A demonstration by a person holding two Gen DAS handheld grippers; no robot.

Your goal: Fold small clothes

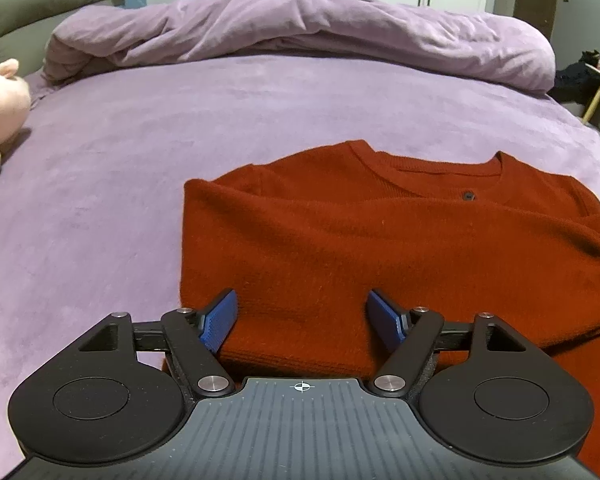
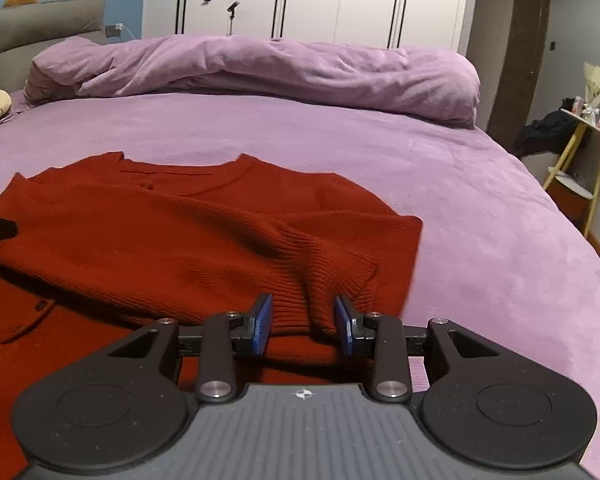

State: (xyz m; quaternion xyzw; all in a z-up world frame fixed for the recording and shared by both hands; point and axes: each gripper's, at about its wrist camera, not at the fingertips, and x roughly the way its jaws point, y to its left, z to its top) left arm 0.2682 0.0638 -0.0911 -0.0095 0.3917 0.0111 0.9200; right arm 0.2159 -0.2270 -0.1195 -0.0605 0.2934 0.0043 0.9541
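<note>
Although the red sweater already has both sleeves laid across its chest, it is only partly folded and lies on the purple bed near the bed's front edge, collar toward the far edge. The lengthwise fold of the body looks like what is left, with perhaps a final halving. The left gripper hangs over the garment's lower left part with its jaws spread wide and nothing between them. The right gripper has its blue pads either side of the ribbed sleeve cuff; there is a gap at the pads, so it seems parted rather than pinching, though the angle makes this uncertain. A bunched purple duvet lines the far edge, a pink plush toy sits at the left edge, and a side table stands off the right; none blocks the fold.
</note>
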